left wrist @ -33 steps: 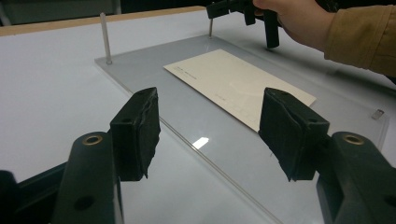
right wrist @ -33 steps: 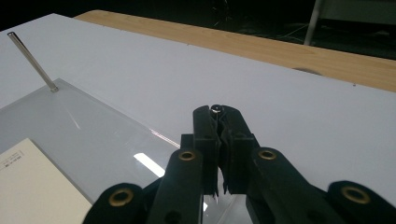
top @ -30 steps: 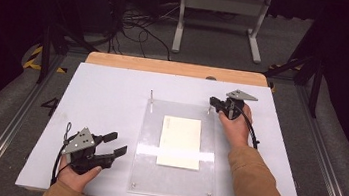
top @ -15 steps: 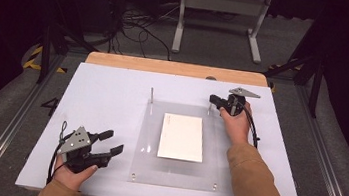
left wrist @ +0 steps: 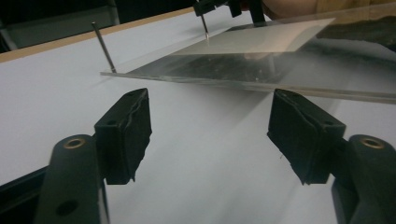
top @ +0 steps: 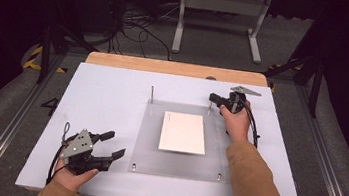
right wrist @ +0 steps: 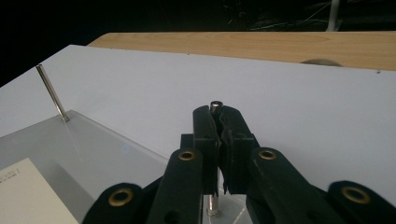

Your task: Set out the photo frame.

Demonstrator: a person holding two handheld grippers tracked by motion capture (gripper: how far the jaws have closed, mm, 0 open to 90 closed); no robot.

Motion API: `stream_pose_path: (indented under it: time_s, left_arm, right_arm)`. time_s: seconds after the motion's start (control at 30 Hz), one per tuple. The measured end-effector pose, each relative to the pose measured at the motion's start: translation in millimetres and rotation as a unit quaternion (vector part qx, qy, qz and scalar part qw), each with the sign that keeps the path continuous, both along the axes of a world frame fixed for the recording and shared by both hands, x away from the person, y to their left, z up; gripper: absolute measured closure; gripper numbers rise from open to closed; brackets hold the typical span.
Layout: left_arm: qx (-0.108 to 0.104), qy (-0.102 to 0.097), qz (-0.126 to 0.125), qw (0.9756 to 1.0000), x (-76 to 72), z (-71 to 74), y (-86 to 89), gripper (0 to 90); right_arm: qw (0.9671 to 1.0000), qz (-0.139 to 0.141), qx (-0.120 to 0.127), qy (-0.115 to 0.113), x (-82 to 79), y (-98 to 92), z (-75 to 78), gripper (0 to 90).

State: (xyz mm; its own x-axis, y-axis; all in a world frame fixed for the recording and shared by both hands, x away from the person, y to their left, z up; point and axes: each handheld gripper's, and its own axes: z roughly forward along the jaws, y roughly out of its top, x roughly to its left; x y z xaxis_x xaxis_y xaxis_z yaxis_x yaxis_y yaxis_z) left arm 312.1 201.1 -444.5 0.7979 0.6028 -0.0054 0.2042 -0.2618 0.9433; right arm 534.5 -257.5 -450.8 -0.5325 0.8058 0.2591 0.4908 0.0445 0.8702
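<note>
A clear plastic plate [top: 148, 148] lies in the middle of the white table with a sheet of white paper [top: 183, 132] on it. Thin metal pins stand at its far corners. My right gripper [top: 213, 99] is shut on the far right pin [right wrist: 215, 104], its jaws pressed together around it. At the front left my left gripper [top: 115, 144] is open, just off the plate's left edge. Its jaws have just been opening, and nothing is between them in the left gripper view [left wrist: 210, 130]. The plate's edge [left wrist: 261, 81] runs a short way beyond them.
The far left pin [top: 152, 94] stands free at its corner of the plate. Two small screws [top: 133, 166] sit at the plate's near corners. A wooden strip [top: 176, 68] borders the table's far edge, and beyond it are cables and a metal stand on the floor.
My left gripper's jaws stand wider and have come off the plate's left edge. The plate's near edge has dropped and now lies flat. The right gripper has stayed on its pin.
</note>
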Motion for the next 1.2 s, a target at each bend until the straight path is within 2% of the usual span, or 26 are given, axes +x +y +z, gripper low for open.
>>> stream_pose_path:
  time_s: [0.13,0.27,0.6,0.7,0.87,1.0,1.1,1.2]
  left_arm:
    - [0.002,0.003,-0.006,1.0000,1.4,-1.8,-2.2,19.4]
    - [0.002,-0.008,-0.007,0.9999,2.4,-1.9,-6.4,13.9]
    - [0.010,-0.036,-0.036,0.9986,8.9,4.5,-32.0,12.1]
    - [0.009,-0.038,-0.046,0.9982,10.0,5.7,-37.2,14.2]
    - [-0.003,-0.052,-0.066,0.9965,12.1,10.2,-48.8,16.4]
    - [-0.011,-0.057,-0.079,0.9952,15.7,8.7,-56.5,17.4]
    - [-0.014,-0.058,-0.087,0.9944,17.7,7.2,-60.2,21.8]
    - [-0.010,-0.062,-0.096,0.9934,18.3,7.5,-61.3,32.5]
  right_arm:
    - [1.0000,-0.002,0.006,0.002,0.9,-0.4,-0.8,85.5]
    - [0.9999,-0.004,0.011,0.005,1.5,-0.7,-1.4,85.5]
    - [0.9997,-0.010,0.021,0.009,2.5,-0.7,-2.6,85.5]
    - [0.9996,-0.012,0.022,0.009,2.8,-0.5,-2.8,85.5]
    - [0.9995,-0.014,0.025,0.011,2.8,-0.4,-3.0,85.4]
    - [0.9995,-0.015,0.026,0.012,2.5,-0.2,-2.9,85.4]
    - [0.9995,-0.017,0.026,0.011,1.9,-0.1,-3.1,85.3]
    - [0.9994,-0.018,0.026,0.010,1.4,0.2,-3.2,85.3]
